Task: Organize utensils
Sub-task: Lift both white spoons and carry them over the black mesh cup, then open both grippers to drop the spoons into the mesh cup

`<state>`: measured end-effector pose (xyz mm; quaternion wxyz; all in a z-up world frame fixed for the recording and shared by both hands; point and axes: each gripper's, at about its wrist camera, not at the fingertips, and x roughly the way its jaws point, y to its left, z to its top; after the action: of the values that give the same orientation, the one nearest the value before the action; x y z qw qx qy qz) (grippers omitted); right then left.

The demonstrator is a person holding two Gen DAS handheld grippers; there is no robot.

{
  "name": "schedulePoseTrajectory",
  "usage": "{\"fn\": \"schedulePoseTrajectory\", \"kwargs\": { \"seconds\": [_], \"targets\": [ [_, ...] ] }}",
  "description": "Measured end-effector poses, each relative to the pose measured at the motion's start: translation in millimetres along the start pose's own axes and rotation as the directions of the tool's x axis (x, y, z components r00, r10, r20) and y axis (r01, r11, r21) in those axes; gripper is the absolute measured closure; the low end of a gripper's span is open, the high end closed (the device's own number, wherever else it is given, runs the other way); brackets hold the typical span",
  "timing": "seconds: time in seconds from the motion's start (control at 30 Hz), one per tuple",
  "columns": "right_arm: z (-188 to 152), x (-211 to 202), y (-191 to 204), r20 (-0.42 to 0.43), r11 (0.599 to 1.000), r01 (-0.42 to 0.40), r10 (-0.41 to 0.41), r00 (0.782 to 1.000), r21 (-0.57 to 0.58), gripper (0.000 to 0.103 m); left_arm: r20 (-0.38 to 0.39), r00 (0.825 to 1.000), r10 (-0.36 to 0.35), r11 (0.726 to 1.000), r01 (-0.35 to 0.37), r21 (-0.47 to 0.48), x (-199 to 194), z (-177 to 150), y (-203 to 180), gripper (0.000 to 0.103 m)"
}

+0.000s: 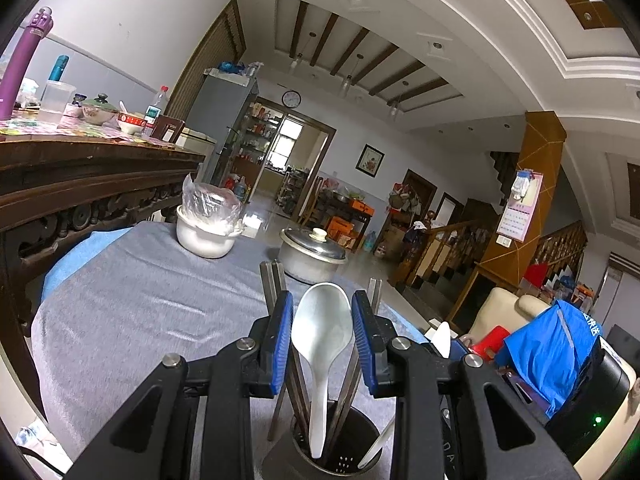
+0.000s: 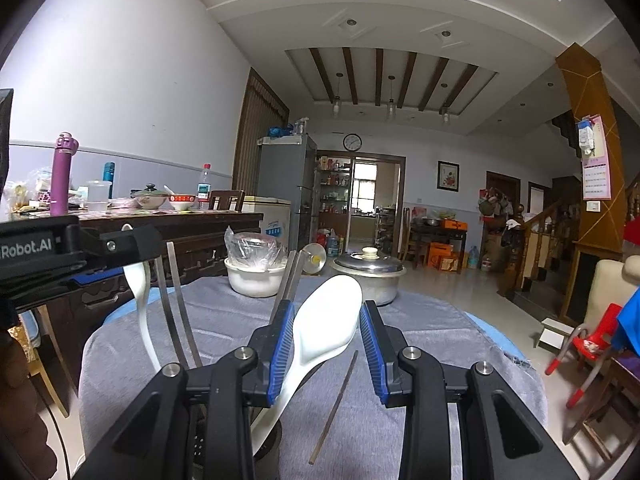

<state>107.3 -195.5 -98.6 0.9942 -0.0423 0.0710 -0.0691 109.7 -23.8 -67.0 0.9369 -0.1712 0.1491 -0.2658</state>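
I am working over the gray-clothed desk (image 2: 224, 320) with both tongs spread. The left tongs (image 1: 323, 338) are flanking the bowl of a white spoon (image 1: 320, 336) that is standing in the dark holder (image 1: 340, 452) along with several metal chopsticks (image 1: 270, 280); the blue pads (image 1: 280, 344) are sitting beside the bowl, and I cannot tell whether they are touching it. The right tongs (image 2: 326, 344) are framing a second white spoon (image 2: 328, 320), which appears to be leaning out of the same holder near the bottom edge of my right view. One loose chopstick (image 2: 334, 404) is lying on the cloth just right of that spoon.

I judge the step in hand to be settling these spoons in the holder, then collecting the stray chopstick. To do it well I am keeping both tongs wide and backing off along the handles, so no pad drags a spoon out or tips the holder. For the chopstick I am planning a low, flat pinch near its middle, since a thin rod on soft cloth tends to roll or slip. The white pot (image 2: 256, 280) and lidded metal pot (image 2: 370, 272) are standing well apart at the far side.
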Motion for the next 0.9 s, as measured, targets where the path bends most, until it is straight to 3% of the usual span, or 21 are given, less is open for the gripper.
{"fn": "schedulePoseTrajectory", "kwargs": {
  "seconds": [0.3,0.33,0.4,0.47,0.5,0.6,0.7,0.9],
  "targets": [
    [0.9,-6.1,3.9,-0.002,1.0,-0.023,0.023,1.0,-0.001,0.066,-0.012,1.0,-0.002,1.0,0.002,0.003,-4.4,0.3,-0.2,0.071],
    [0.9,-6.6,3.7,-0.003,1.0,-0.027,0.027,1.0,0.002,0.066,-0.015,1.0,-0.001,1.0,0.001,0.003,-5.1,0.4,-0.4,0.068],
    [1.8,-8.2,3.1,0.002,1.0,-0.024,0.024,1.0,0.008,0.066,-0.02,1.0,0.004,1.0,-0.004,0.001,-7.5,0.9,-0.3,0.05],
    [4.0,-10.4,-0.5,-0.002,0.999,-0.031,0.031,1.0,0.022,0.057,-0.011,1.0,0.008,1.0,-0.008,0.0,-9.9,2.2,0.5,0.049],
    [4.9,-11.8,-2.3,0.002,0.999,-0.036,0.036,0.999,0.036,0.047,-0.012,1.0,0.009,1.0,-0.009,0.004,-11.2,2.8,0.2,0.048],
    [8.2,-16.6,-3.8,0.025,0.998,-0.041,0.039,0.999,0.051,0.045,-0.005,1.0,0.016,1.0,-0.016,0.003,-13.2,5.3,2.1,0.047],
    [9.7,-18.9,-7.0,0.044,0.999,-0.005,0.003,0.999,0.043,0.045,0.0,1.0,0.031,0.999,-0.031,-0.008,-15.3,7.6,5.8,0.046],
    [9.6,-9.1,-31.6,-0.017,0.991,0.058,-0.056,0.998,0.124,0.045,0.005,0.998,0.067,0.997,-0.067,-0.024,-18.7,8.8,13.3,0.043]
  ]
}}
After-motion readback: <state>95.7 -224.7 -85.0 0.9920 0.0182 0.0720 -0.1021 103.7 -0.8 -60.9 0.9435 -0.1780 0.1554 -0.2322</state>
